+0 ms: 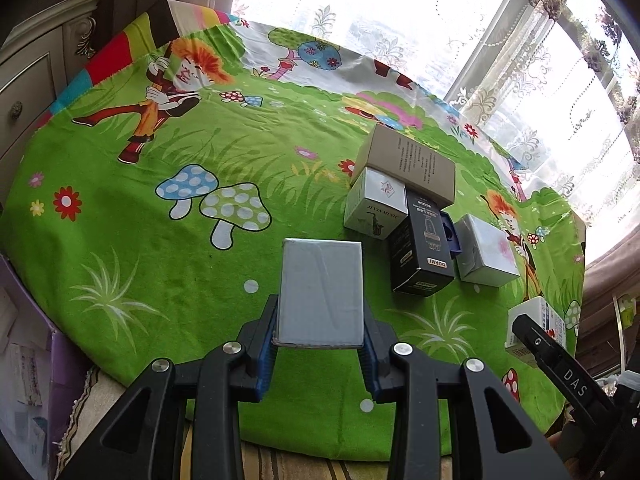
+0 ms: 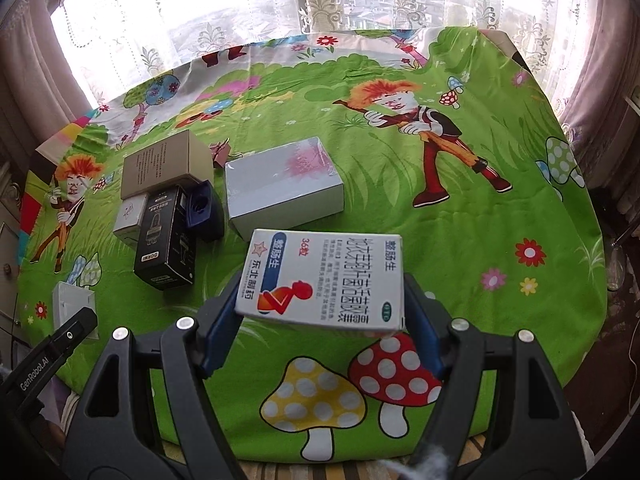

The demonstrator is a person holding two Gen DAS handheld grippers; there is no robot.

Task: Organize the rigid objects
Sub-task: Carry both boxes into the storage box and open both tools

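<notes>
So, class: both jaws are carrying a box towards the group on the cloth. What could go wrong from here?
1. The medicine box sits tilted in the right gripper, so it might slip.
2. The grey box is pinched only at its lower end and could pivot.
3. Either box may knock the black box, packed tightly among its neighbours.

A home, seemingly a living room or bedroom: lace curtains over a bright window, an ornate carved cabinet with drawer knob, and a table under a children's cartoon cloth of mushrooms and flowers.
</notes>
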